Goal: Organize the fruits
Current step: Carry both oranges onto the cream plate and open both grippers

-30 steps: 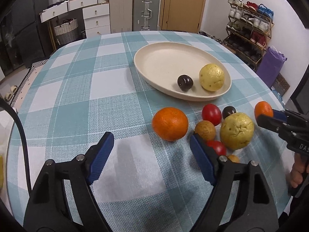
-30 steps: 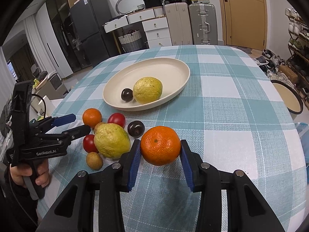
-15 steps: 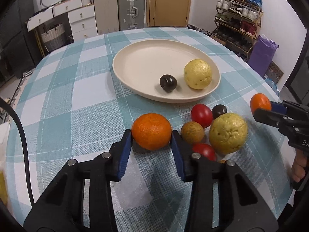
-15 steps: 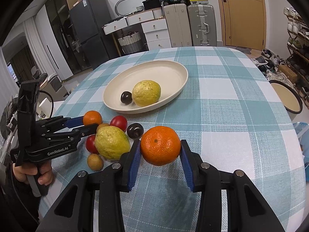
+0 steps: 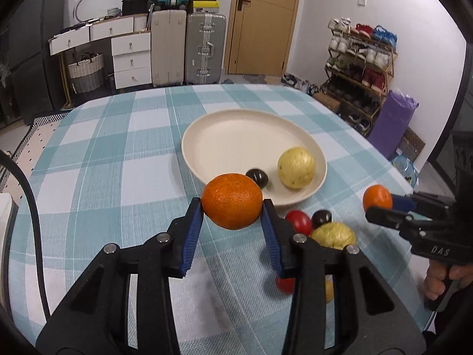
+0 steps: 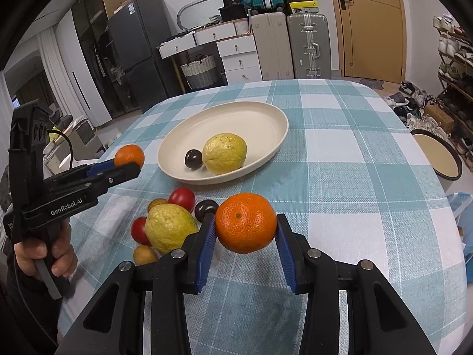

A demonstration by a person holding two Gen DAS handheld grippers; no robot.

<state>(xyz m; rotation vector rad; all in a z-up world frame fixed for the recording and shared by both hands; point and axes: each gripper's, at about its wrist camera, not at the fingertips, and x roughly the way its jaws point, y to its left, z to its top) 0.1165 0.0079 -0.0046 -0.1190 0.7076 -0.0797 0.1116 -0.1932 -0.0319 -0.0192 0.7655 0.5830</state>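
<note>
Left gripper (image 5: 232, 207) clamped on an orange (image 5: 232, 200) mid-frame, off the checked tablecloth (image 5: 97, 159), right gripper (image 6: 246, 225) clamped on a second orange (image 6: 246, 222) lower centre, plate (image 6: 260, 112) behind holds yellow fruit (image 6: 224, 153) and dark plum (image 6: 193, 158).

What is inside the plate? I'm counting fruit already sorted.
The plate holds a yellow guava and a dark plum. In the left view, the held orange covers part of its near rim.
</note>
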